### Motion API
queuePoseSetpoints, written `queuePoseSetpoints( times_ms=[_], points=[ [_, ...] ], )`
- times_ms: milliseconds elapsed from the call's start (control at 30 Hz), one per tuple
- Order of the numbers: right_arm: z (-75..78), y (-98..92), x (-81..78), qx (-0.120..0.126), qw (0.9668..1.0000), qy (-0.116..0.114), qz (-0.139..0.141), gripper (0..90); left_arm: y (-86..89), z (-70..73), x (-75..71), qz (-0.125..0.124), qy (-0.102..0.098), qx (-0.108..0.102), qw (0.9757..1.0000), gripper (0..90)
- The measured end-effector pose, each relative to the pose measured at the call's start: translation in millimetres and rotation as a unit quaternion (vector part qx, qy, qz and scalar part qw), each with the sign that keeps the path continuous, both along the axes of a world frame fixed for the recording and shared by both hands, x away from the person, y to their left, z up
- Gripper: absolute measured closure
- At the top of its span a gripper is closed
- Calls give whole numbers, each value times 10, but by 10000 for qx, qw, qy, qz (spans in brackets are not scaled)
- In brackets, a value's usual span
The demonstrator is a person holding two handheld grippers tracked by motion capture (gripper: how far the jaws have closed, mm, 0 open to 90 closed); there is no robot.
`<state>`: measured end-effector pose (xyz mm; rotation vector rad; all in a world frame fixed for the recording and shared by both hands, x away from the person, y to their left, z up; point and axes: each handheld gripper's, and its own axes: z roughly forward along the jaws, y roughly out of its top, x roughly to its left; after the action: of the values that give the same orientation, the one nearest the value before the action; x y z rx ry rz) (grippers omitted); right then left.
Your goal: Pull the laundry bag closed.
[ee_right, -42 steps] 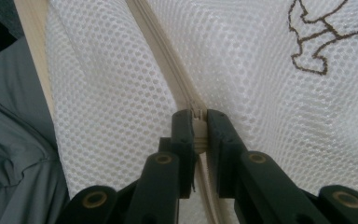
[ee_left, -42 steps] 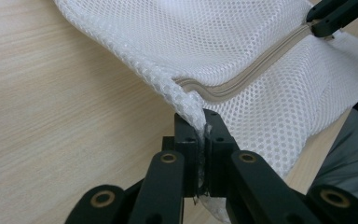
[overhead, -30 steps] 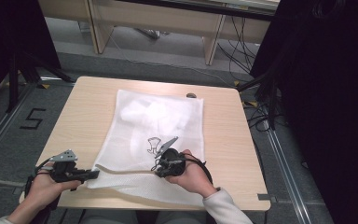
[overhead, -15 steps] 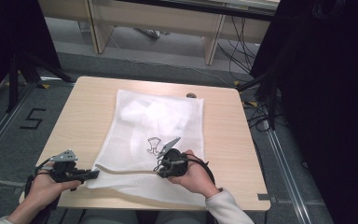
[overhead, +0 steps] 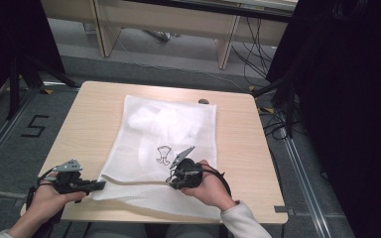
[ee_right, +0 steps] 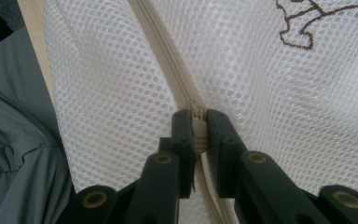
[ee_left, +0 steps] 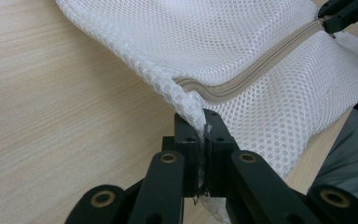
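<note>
Mesh laundry bag [overhead: 168,144], white, lies flat across the middle of the wooden table [overhead: 238,148], its near end hanging slightly over the table's front edge. Beige zipper [ee_right: 168,60] runs along that near end. Left gripper [ee_left: 201,126]: jaws closed, pinching the bag's mesh corner at the zipper's end, near the table's front-left corner. Right gripper [ee_right: 199,128]: jaws closed on what appears to be the zipper slider, though the pull tab itself is hidden between the pads. A brown outline drawing [overhead: 164,154] marks the bag just beyond the right gripper. Grey sleeve [ee_right: 14,140] below the front edge.
</note>
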<state>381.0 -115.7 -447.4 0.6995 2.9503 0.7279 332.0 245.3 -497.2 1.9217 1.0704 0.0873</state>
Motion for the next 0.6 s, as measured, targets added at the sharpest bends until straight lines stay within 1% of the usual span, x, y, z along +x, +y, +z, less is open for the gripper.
queuePoseSetpoints(
  times_ms=[133, 167, 200, 300, 367, 467, 500, 533, 600],
  points=[
    [5, -16, -7, -50, 10000, -8, -32, 823, 2, 0, 0, 6, 15, -1, 10000, 856],
    [0, -25, -4, -50, 10000, -36, -4, 823, 10, 6, 3, -39, 56, 41, 10000, 856],
    [-1, -32, -7, -55, 10000, -7, -30, 823, 15, 10, 5, -69, 89, 63, 9999, 856],
    [-9, -57, -7, -79, 9999, -35, -52, 823, 13, 9, 3, -59, 73, 71, 9999, 856],
    [-6, -74, -17, -76, 9999, 21, -115, 823, 12, 8, 4, -56, 82, 61, 9999, 856],
    [-8, -97, -12, -78, 9999, 14, -61, 823, 13, 7, 4, -61, 87, 65, 9999, 856],
    [-19, -103, -10, -60, 9999, -14, -89, 823, 14, 6, 4, -62, 76, 81, 9999, 856],
    [-18, -106, -15, -99, 9999, -25, -124, 823, 13, 6, 5, -63, 88, 68, 9999, 856],
    [-19, -119, -13, -91, 9999, -10, -110, 823, 14, 6, 6, -68, 89, 69, 9999, 856]
  ],
)
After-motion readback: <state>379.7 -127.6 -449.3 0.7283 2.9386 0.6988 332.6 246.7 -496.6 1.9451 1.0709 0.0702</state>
